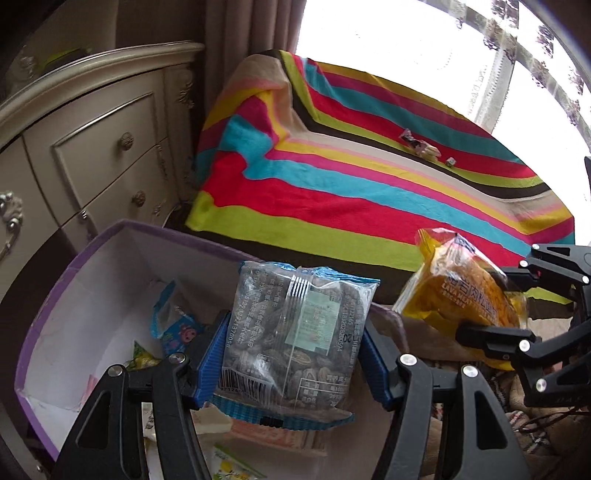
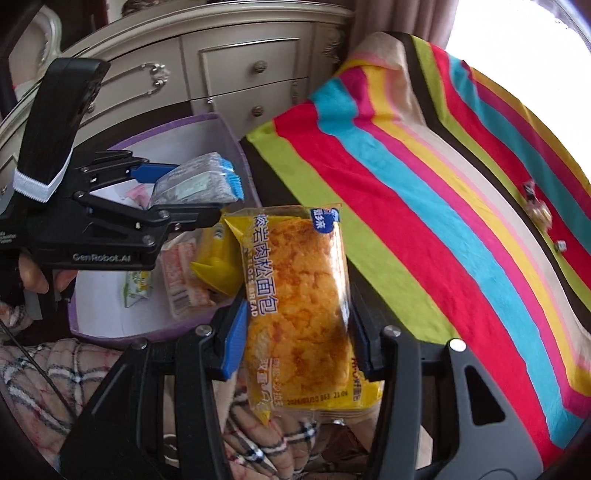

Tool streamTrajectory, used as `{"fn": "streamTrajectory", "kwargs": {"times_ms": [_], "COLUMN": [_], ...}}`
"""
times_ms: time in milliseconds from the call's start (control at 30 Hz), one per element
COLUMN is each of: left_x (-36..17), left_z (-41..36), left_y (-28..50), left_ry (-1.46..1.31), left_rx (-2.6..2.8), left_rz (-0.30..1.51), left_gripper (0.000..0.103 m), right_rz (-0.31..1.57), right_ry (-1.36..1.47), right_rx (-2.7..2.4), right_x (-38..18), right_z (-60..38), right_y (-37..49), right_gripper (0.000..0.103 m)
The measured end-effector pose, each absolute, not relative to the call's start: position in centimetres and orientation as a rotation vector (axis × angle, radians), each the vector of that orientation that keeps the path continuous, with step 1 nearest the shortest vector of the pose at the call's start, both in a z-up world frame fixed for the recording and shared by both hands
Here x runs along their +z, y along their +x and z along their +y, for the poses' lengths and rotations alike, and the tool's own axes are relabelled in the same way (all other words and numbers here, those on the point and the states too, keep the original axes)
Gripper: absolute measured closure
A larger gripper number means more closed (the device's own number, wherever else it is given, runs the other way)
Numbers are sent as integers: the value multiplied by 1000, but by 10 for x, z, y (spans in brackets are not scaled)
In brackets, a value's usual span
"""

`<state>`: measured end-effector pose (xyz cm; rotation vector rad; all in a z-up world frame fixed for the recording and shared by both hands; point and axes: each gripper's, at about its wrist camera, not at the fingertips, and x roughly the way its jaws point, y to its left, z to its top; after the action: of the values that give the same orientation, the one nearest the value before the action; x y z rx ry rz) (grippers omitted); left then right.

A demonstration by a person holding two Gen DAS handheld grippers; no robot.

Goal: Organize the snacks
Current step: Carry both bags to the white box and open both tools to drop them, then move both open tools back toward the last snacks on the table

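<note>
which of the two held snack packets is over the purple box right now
The clear blue-edged packet in the left gripper is over the box; the yellow bread packet is beside it.

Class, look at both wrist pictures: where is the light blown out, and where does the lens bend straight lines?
Left wrist view: the window behind the striped blanket is washed out to white; the dresser edges curve with fisheye distortion. Right wrist view: the upper right corner is overexposed, the blanket stripes bow, and the bread packet shows mild glare on its wrapper.
</note>
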<state>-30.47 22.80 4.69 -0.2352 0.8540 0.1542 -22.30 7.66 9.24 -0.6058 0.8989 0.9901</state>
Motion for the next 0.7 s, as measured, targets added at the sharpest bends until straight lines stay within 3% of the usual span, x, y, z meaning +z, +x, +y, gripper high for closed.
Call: {"fn": "streamTrajectory", "kwargs": {"times_ms": [367,433,500,700], "left_x": [28,32,38,57], "left_z": [312,319,323,286], "left_y": [-360,-361,-357,-286], "left_ry": [-344,-350,-354,-340], "left_rx": [459,518,549,388], "left_rz": [898,889,865,840], "left_gripper": [37,29,19,19], "right_rz": [943,911,881,877], "right_ry": [-675,-657,-623,-430], "right_rx": [1275,1278,1244,965], "right_x": [69,74,82,95], "right_z": [156,155,145,72], "right_y": [-269,-270,-259,-171], "right_gripper": [50,48,45,39]}}
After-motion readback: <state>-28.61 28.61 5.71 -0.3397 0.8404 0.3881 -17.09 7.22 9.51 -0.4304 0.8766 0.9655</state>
